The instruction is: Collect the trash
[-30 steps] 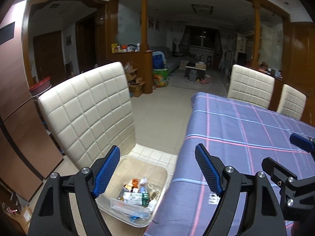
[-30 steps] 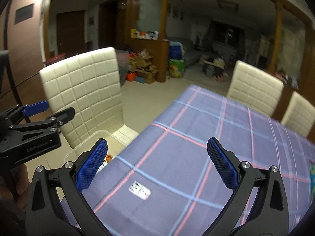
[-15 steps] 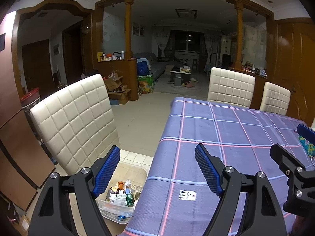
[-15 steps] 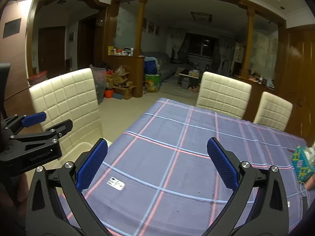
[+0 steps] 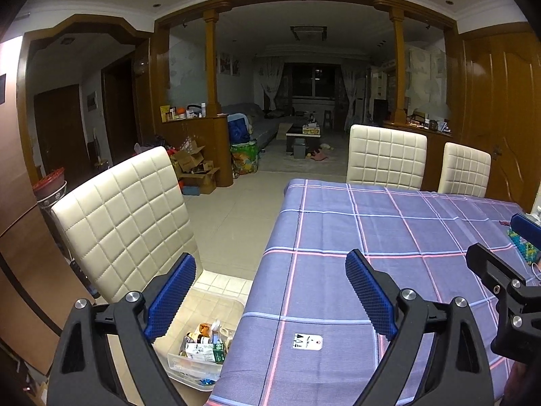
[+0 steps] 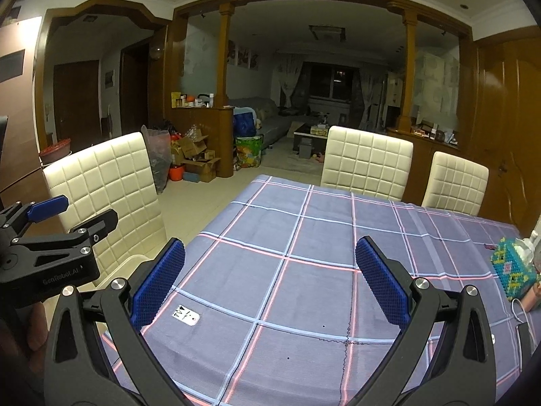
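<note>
A clear plastic bin [image 5: 216,299] holding several pieces of trash [image 5: 204,341] sits on the cream chair seat left of the table. A small white tag [image 5: 307,341] lies on the purple plaid tablecloth [image 5: 372,230] near the front edge; it also shows in the right wrist view [image 6: 186,314]. My left gripper [image 5: 270,291] is open and empty, above the table's left edge between bin and tag. My right gripper [image 6: 270,277] is open and empty above the tablecloth [image 6: 304,237], right of the tag. Each gripper shows at the edge of the other's view.
A cream quilted chair [image 5: 125,216] stands at the table's left, two more chairs [image 5: 385,157] at the far side. A green beaded box [image 6: 514,270] and a white cable [image 6: 520,308] lie at the table's right edge. Cardboard boxes [image 6: 194,159] sit on the floor beyond.
Both grippers have tilted up and swung right, from over the bin toward the table. The tag now lies nearer the middle of both views. Both jaws stay open.
</note>
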Motion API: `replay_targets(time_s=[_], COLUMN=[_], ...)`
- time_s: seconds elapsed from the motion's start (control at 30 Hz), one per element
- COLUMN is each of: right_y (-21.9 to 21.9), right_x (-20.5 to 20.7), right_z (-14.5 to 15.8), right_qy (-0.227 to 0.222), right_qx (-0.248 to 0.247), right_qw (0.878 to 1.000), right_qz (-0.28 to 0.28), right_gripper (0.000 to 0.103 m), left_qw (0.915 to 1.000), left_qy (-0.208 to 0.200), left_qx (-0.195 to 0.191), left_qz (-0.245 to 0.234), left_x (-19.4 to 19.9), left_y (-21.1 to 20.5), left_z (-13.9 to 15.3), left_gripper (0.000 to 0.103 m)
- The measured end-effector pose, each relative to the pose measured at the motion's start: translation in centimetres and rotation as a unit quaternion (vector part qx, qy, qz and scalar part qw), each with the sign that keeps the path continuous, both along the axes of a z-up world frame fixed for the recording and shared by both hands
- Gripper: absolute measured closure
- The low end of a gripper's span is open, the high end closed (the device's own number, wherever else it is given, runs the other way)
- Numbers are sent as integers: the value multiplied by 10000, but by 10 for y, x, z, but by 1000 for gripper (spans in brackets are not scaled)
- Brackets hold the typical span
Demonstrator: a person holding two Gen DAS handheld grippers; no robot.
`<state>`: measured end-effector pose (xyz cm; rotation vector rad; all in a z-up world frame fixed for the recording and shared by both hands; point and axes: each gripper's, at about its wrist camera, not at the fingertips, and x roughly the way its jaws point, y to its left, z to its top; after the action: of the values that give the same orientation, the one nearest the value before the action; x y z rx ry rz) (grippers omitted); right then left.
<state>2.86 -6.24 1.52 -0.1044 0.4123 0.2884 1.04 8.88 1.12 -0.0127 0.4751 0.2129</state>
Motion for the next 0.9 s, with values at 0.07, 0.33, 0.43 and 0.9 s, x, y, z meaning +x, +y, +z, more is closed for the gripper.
replay_targets(time_s=[0.07, 0.33, 0.43, 0.9], right_y=[-1, -5, -6, -12], right_x=[-2, -4, -4, -2], right_z=[0, 1, 0, -3], right_qy=[-15, -61, -50, 20], right_qx=[-2, 20, 13, 48], right_qw=[10000, 10000, 10000, 9999], right_qz=[-13, -70, -69, -134], right_gripper=[4, 4, 4, 4], left_qw=[10000, 10000, 10000, 9999], left_qy=[-1, -13, -24, -91], left_qx=[13, 29, 48, 133], left_qz=[-9, -31, -39, 19], left_x=[1, 1, 0, -2], left_y=[-1, -4, -4, -7], left_z=[0, 0, 1, 3], left_gripper=[15, 15, 15, 15])
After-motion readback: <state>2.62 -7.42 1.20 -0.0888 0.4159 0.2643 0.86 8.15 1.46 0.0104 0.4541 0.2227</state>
